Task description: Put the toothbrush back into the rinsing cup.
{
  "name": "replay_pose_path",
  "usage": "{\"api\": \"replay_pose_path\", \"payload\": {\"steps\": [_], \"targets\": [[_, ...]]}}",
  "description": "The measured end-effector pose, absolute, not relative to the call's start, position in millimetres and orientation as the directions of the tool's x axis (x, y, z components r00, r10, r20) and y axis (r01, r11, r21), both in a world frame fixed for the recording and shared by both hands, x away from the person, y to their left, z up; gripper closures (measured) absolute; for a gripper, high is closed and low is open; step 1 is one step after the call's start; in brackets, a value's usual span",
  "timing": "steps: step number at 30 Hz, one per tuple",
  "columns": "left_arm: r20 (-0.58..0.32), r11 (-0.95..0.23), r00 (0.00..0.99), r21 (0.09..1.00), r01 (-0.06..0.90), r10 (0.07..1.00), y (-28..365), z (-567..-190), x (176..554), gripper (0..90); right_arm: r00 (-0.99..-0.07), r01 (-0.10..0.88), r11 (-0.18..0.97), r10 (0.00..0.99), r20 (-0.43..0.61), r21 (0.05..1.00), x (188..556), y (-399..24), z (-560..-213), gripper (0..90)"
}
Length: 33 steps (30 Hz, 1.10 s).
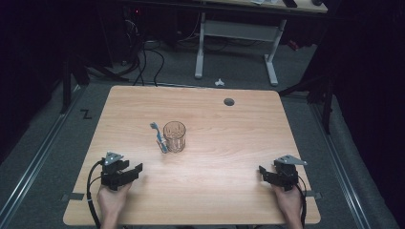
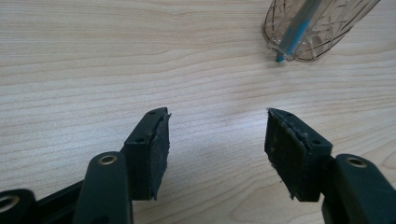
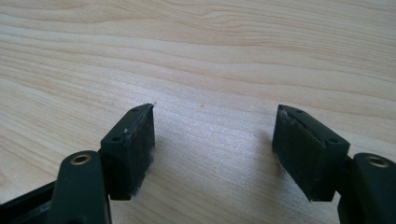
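A clear patterned glass (image 1: 175, 137) stands upright near the middle of the wooden table (image 1: 229, 143). A blue toothbrush (image 1: 159, 138) slants at its left side, head up and to the far left; whether it stands inside the glass I cannot tell. In the left gripper view the glass (image 2: 322, 28) is at the top right, with the blue handle (image 2: 294, 35) showing through it. My left gripper (image 1: 136, 168) (image 2: 217, 116) rests near the front left, open and empty, short of the glass. My right gripper (image 1: 261, 171) (image 3: 215, 109) is at the front right, open over bare wood.
A round cable hole (image 1: 229, 101) sits near the table's far edge. Beyond the table stand a white desk frame (image 1: 236, 43) and cables on the floor. A small white object (image 1: 219, 82) lies on the floor behind the table.
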<state>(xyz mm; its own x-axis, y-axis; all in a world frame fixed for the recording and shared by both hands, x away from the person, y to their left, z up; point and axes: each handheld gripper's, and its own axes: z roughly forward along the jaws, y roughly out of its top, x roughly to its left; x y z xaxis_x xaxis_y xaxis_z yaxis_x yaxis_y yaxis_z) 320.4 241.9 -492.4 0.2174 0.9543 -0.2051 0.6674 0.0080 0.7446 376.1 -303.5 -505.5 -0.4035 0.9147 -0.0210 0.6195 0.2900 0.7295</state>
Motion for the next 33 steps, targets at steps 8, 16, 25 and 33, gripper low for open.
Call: {"api": "replay_pose_path", "payload": {"steps": [8, 16, 25, 33], "targets": [[-0.174, 0.000, 0.192, 0.739, 0.674, 0.966, 241.0, -500.2, 323.7, 40.2, -0.404, 0.619, 0.290, 0.915, -0.021, 0.729, 376.1, -303.5, -505.5, 30.1], [-0.125, -0.022, 0.171, 0.742, 0.670, 0.977, 239.7, -506.3, 326.9, 39.9, -0.404, 0.620, 0.289, 0.915, -0.020, 0.730, 376.1, -303.5, -505.5, 30.1], [-0.083, -0.040, 0.155, 0.753, 0.657, 0.984, 236.4, -508.4, 328.0, 39.3, -0.404, 0.620, 0.288, 0.915, -0.018, 0.730, 376.1, -303.6, -505.5, 30.1], [-0.052, -0.059, 0.151, 0.759, 0.649, 0.987, 233.3, -511.7, 327.9, 38.5, -0.404, 0.620, 0.288, 0.915, -0.018, 0.730, 376.1, -303.6, -505.5, 30.1]]}}
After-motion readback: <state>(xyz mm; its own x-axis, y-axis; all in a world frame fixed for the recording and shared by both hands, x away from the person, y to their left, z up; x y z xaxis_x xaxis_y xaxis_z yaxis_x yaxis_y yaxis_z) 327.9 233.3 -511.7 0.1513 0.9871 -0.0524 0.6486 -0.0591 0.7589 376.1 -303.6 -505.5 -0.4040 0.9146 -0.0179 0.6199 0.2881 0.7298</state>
